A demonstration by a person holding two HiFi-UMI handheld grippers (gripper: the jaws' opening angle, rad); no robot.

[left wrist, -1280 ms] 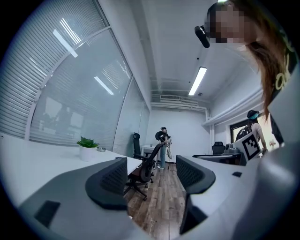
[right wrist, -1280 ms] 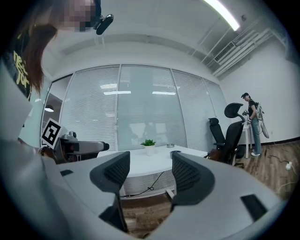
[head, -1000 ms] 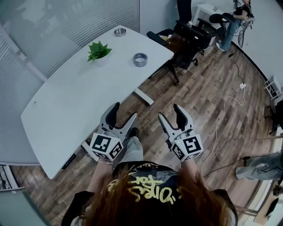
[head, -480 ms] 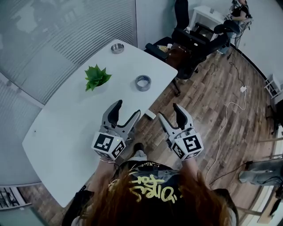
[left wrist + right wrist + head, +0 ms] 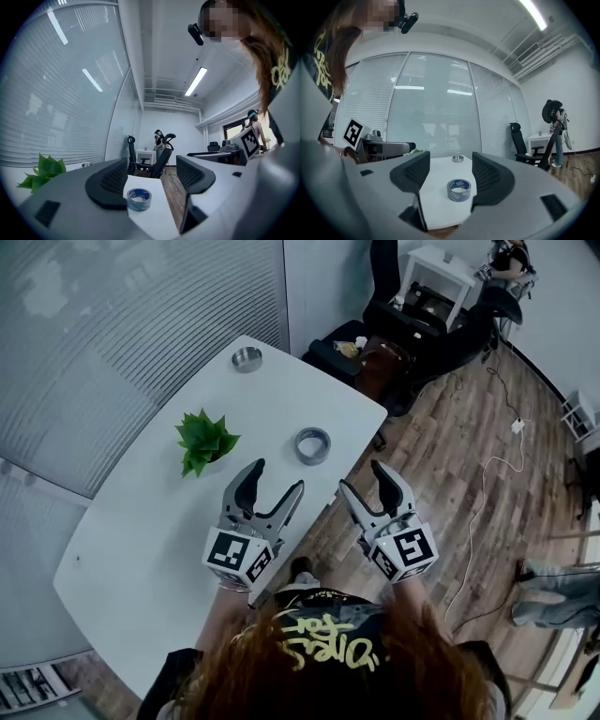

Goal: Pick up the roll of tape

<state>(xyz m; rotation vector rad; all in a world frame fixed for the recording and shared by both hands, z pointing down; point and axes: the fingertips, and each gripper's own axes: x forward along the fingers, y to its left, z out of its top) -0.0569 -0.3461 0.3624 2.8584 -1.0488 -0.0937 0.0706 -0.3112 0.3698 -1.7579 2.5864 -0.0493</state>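
Observation:
A grey roll of tape with a blue core lies flat on the white table, near its right edge. It also shows ahead between the jaws in the left gripper view as the tape and in the right gripper view as the tape. My left gripper hovers open over the table, short of the roll. My right gripper hangs open over the wooden floor just off the table edge. Neither holds anything.
A small green plant stands left of the tape. A round metal dish sits at the table's far end. Black office chairs and a white side table stand beyond. A cable trails over the floor at right.
Both grippers and the head have advanced toward the table. The tape and plant now sit closer in view. The jaws stayed apart.

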